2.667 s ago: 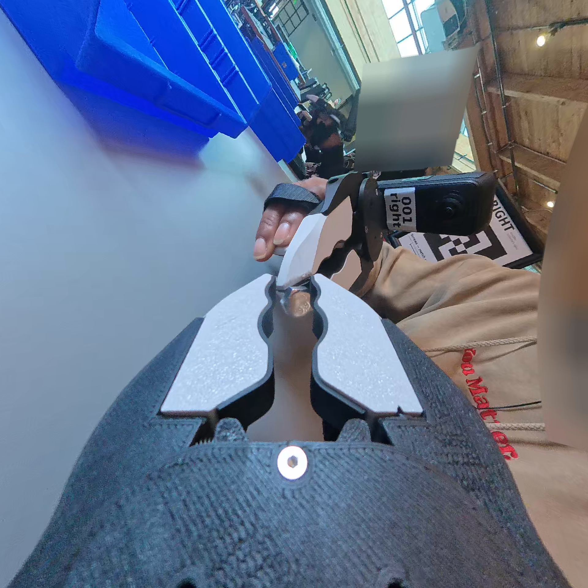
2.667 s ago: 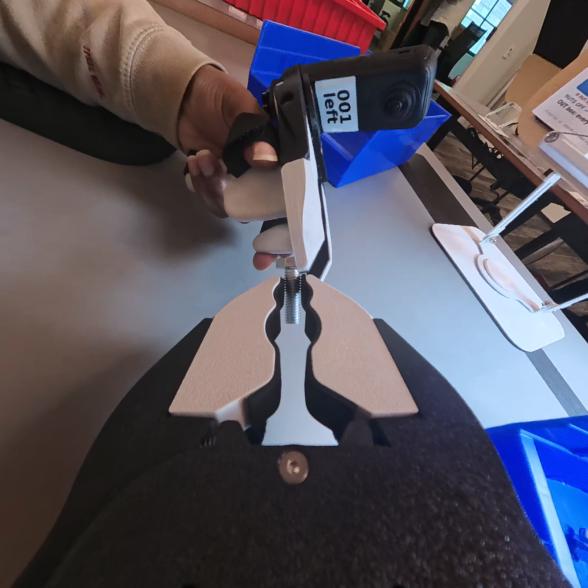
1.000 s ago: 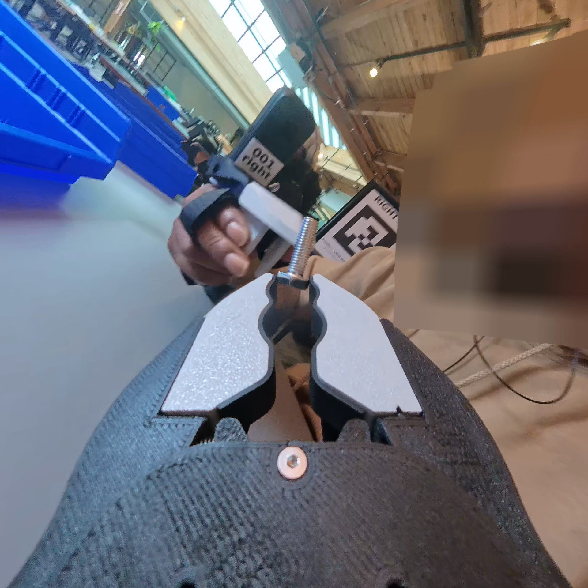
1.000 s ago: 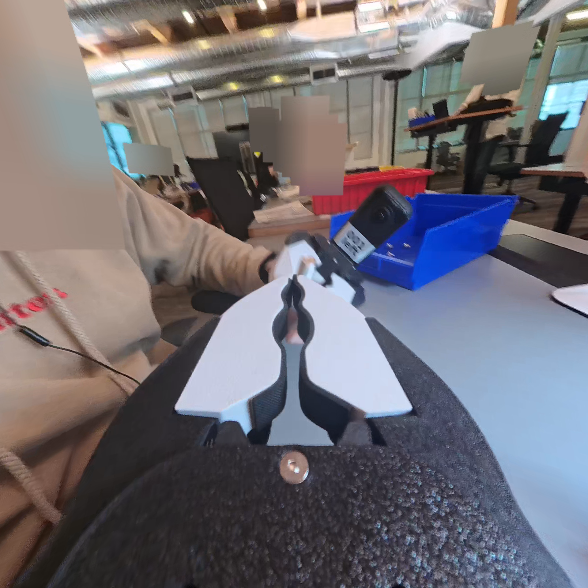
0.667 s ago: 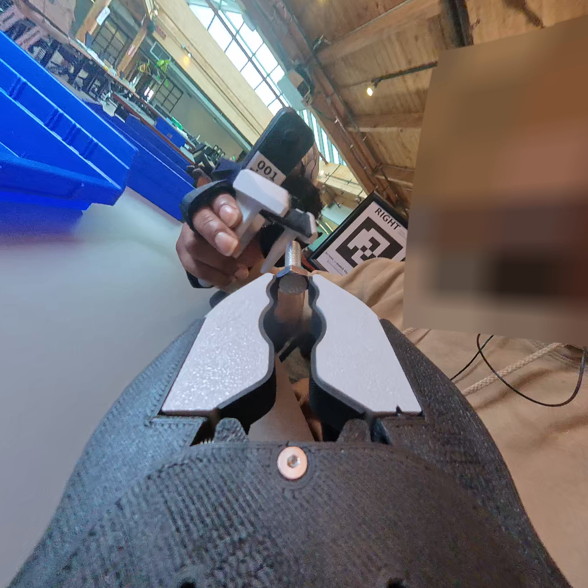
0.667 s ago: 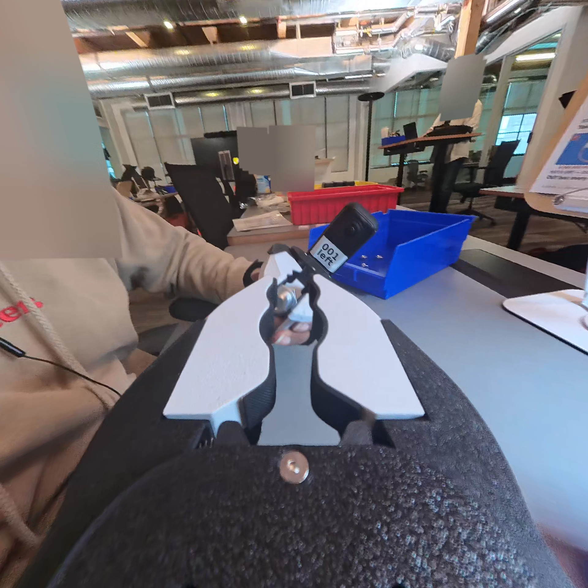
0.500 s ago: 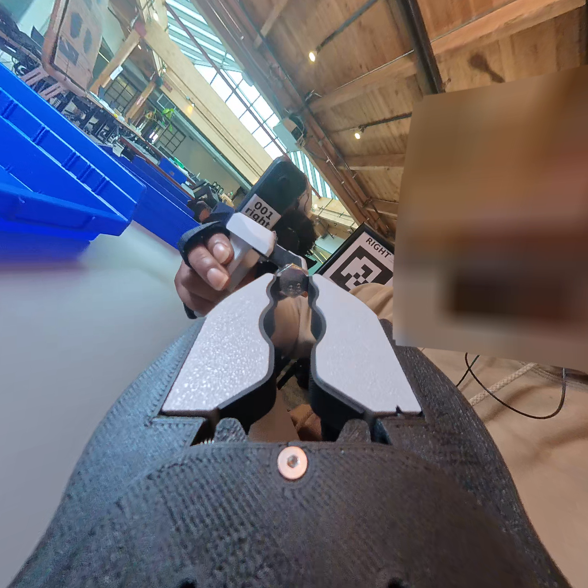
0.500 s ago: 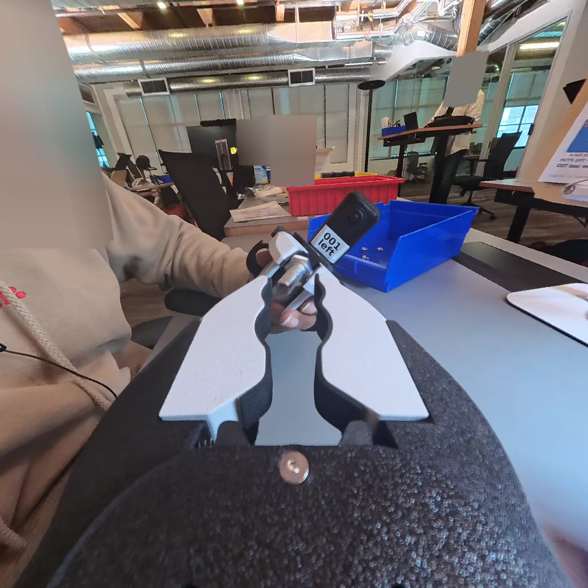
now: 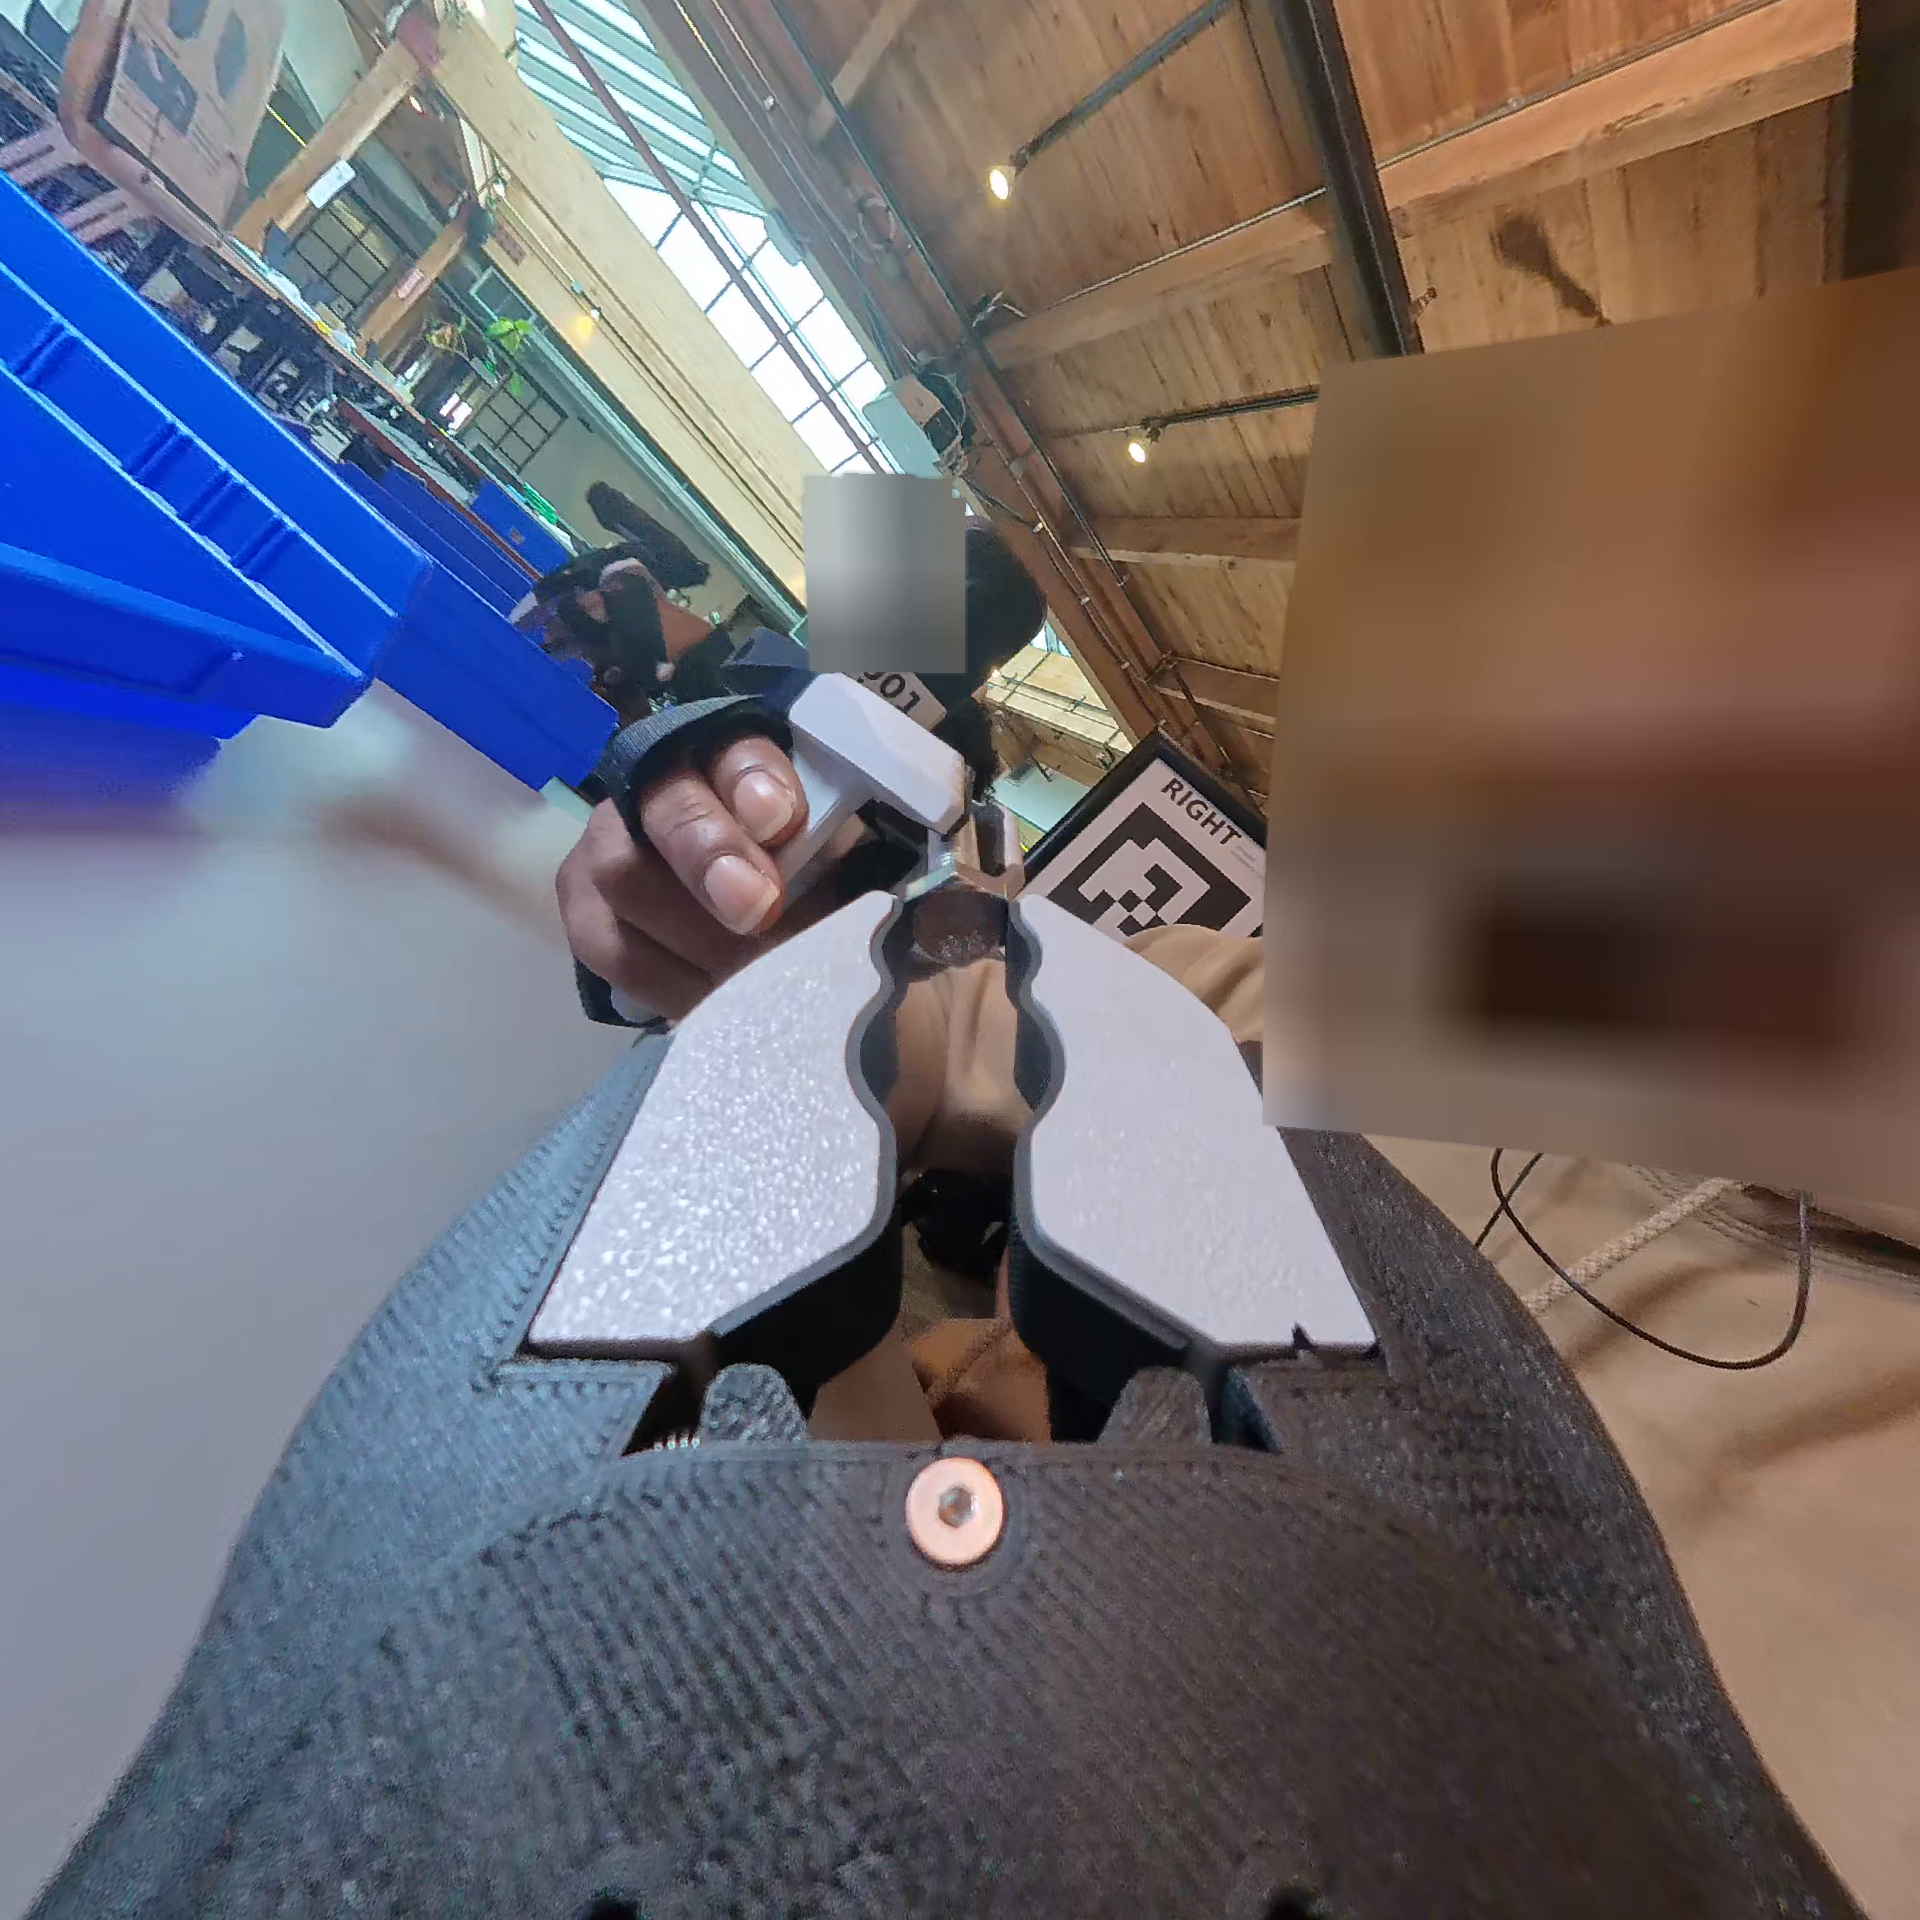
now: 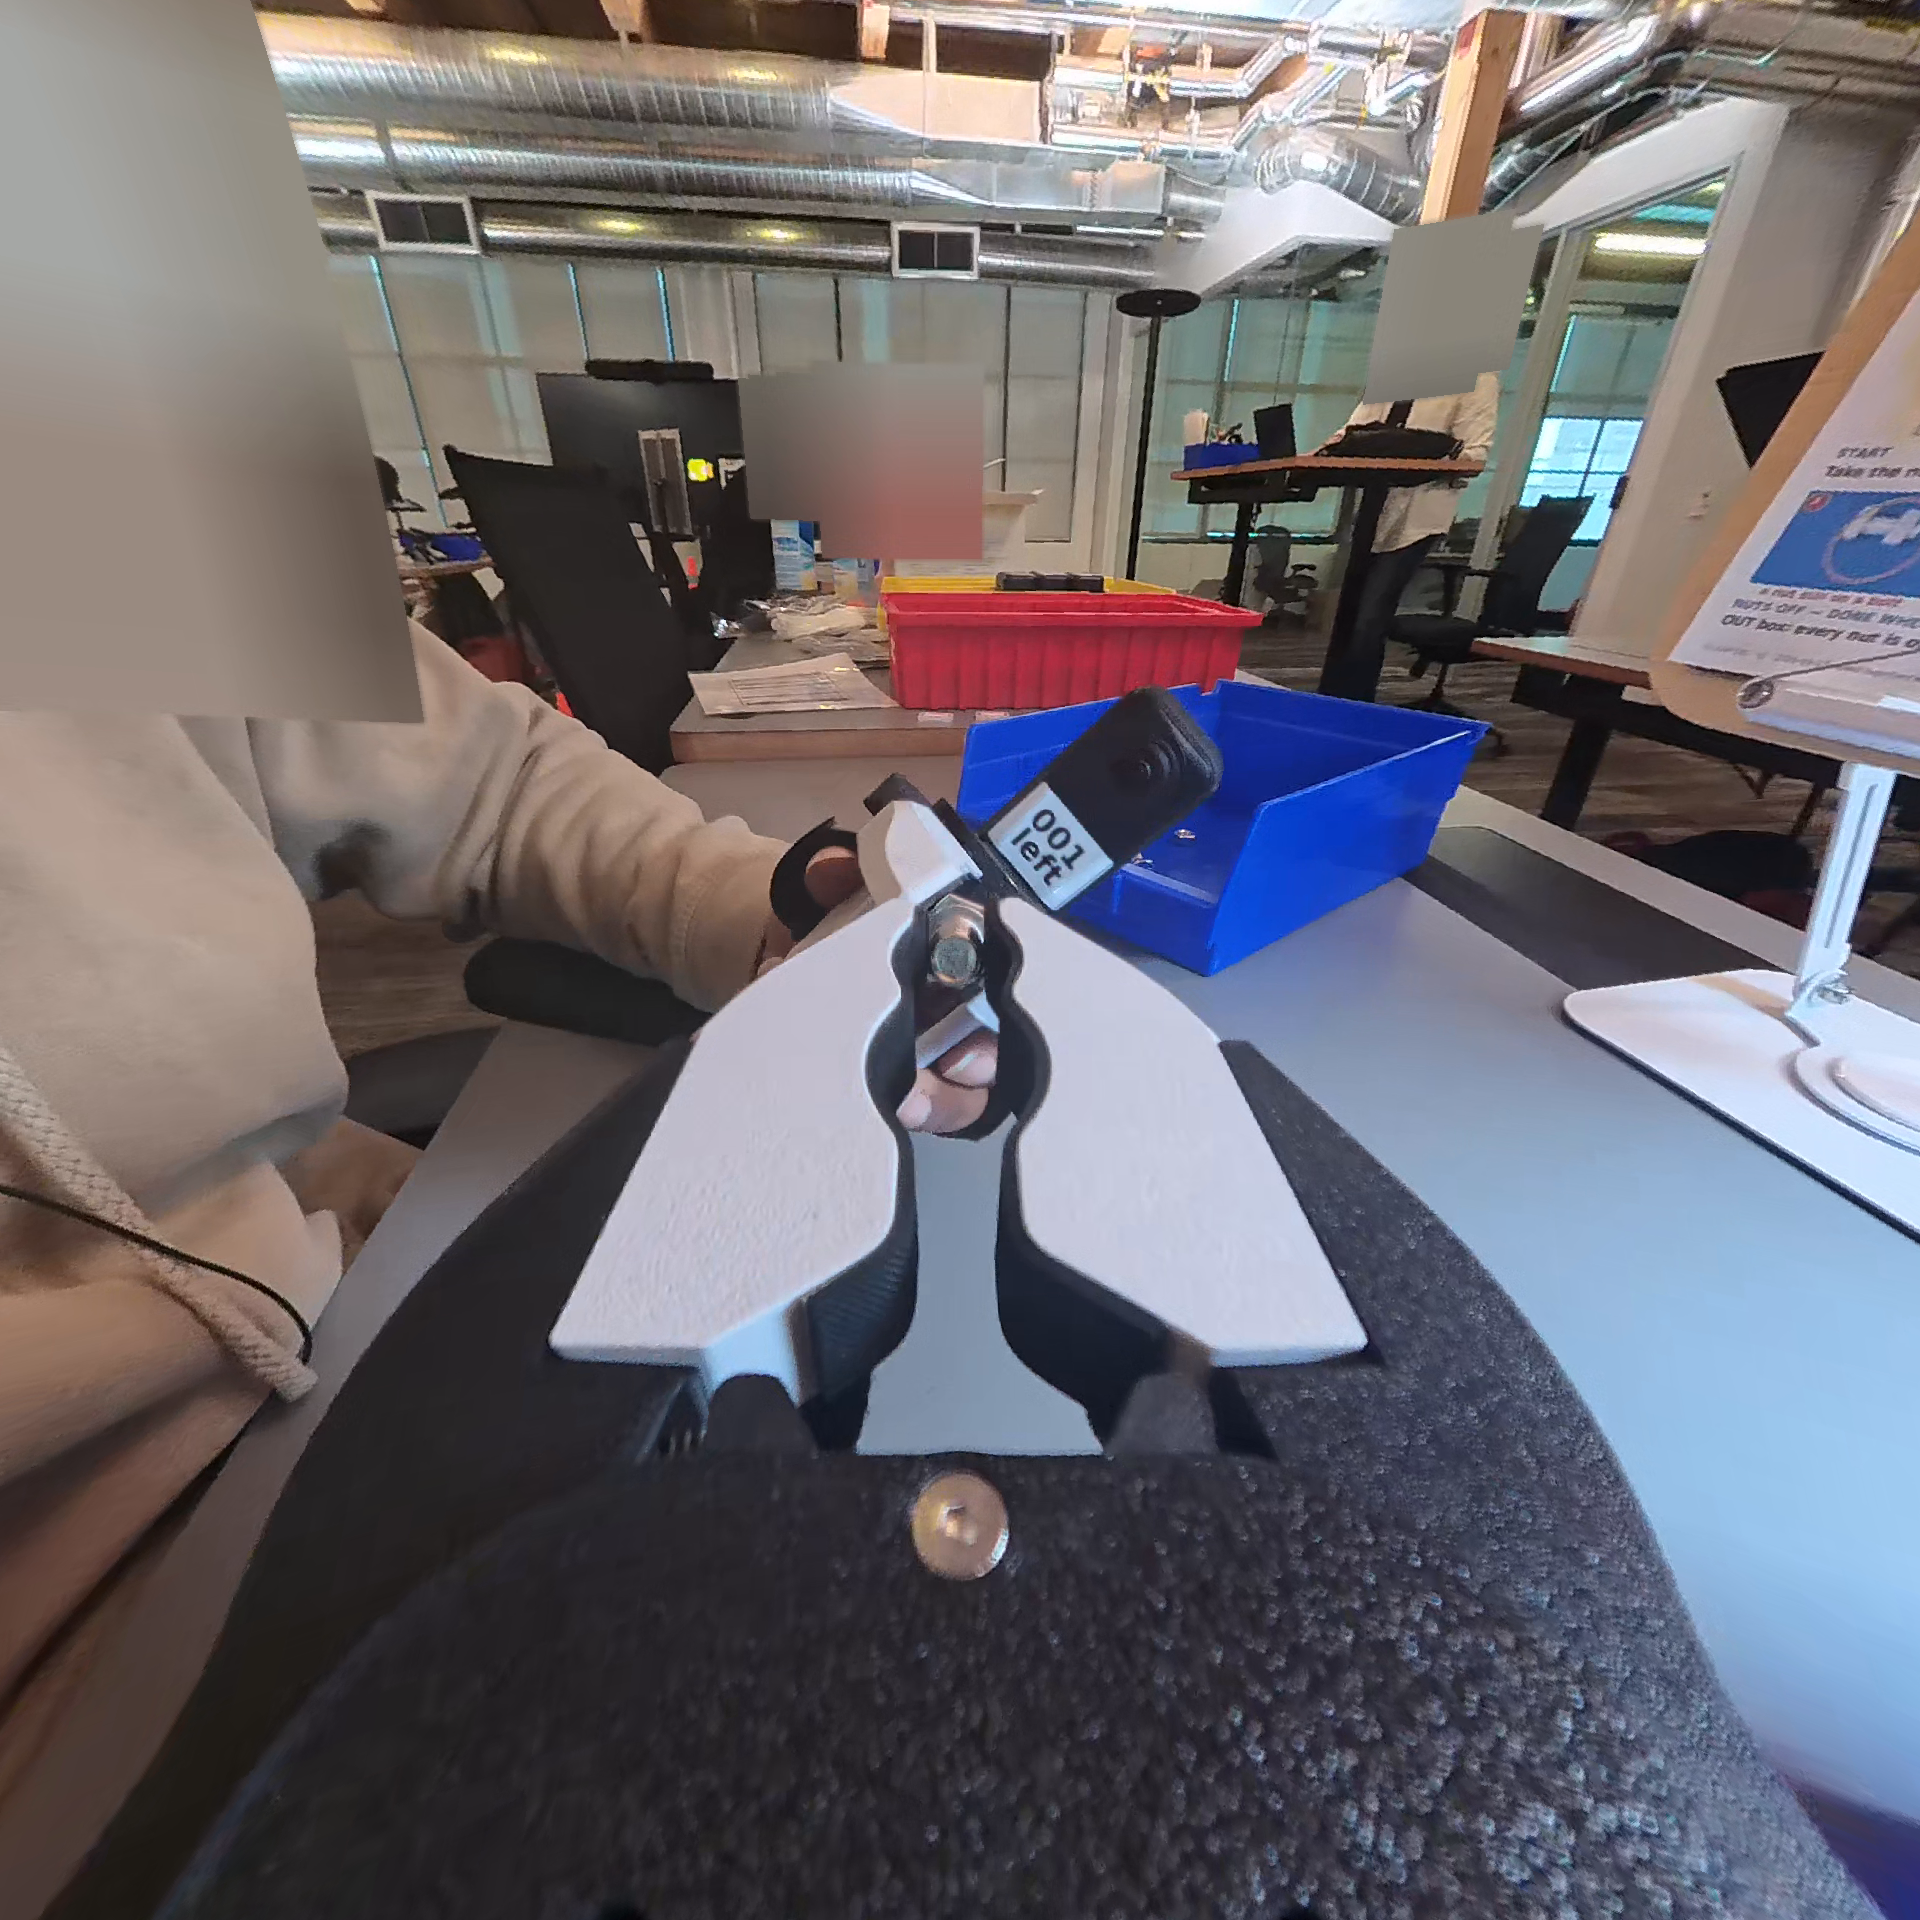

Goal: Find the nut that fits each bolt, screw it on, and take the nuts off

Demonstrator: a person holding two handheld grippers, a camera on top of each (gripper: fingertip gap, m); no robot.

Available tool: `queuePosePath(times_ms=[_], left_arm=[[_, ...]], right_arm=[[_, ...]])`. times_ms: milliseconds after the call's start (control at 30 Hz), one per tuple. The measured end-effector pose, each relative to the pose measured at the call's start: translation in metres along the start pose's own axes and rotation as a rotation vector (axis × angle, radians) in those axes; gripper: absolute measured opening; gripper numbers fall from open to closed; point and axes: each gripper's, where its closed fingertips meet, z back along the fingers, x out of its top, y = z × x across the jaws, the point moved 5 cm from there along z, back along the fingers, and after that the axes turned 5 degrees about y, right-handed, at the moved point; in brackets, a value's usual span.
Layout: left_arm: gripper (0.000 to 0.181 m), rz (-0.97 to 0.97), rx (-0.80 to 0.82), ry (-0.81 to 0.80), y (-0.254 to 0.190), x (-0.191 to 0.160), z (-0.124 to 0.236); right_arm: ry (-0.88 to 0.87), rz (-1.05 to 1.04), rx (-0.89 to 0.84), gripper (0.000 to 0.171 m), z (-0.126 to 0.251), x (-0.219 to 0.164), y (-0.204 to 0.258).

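Two grippers met nose to nose above the near edge of the table. The left gripper (image 9: 954,914) pinched the head of the bolt (image 9: 956,930) at its fingertips, so the threaded end pointed straight at the right gripper (image 10: 958,940). In the right wrist view the bolt (image 10: 954,956) showed end-on in the slot between the right fingers (image 10: 800,1091), with what looked like a nut (image 10: 961,916) sitting on it close to the left fingertips. The right fingers stood a little apart around the bolt; whether they pressed on the nut could not be told.

Judging from this, the nut was about to be turned or pulled. If the right fingers closed on bare thread rather than on the flats of the nut, they would likely slip without turning anything. If the two tools were not in line, a twist could lever the small head out of the left pinch, and the bolt would drop to the table or into the person's lap.

Beyond the tools lay a plain grey table (image 10: 1558,1195). A blue bin (image 10: 1299,821) with a few small metal parts stood just behind the left gripper, a red bin (image 10: 1060,644) farther back, and a white stand (image 10: 1714,1039) holding an instruction card to the right. More blue bins (image 9: 187,582) lined the far side. The room was an open workshop with desks, chairs, wooden beams and bare ducts.
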Motion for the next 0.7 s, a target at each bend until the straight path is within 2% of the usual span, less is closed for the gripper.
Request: queuePosePath(times_ms=[133,267,500,700], left_arm=[[0.018,0.018,-0.028,0.068,0.001,-0.006,-0.002],[0.018,-0.038,0.010,0.173,0.002,-0.015,-0.005],[0.020,-0.268,0.268,0.412,0.014,-0.028,-0.002],[0.021,-0.524,0.470,0.559,0.018,-0.033,0.001]], right_arm=[[0.018,-0.018,0.054,0.010,0.001,0.000,0.003],[0.065,-0.068,0.142,0.009,0.003,-0.004,0.006],[0.224,-0.081,0.220,0.010,0.005,-0.026,0.005],[0.316,-0.125,0.204,0.010,0.005,-0.038,-0.002]])
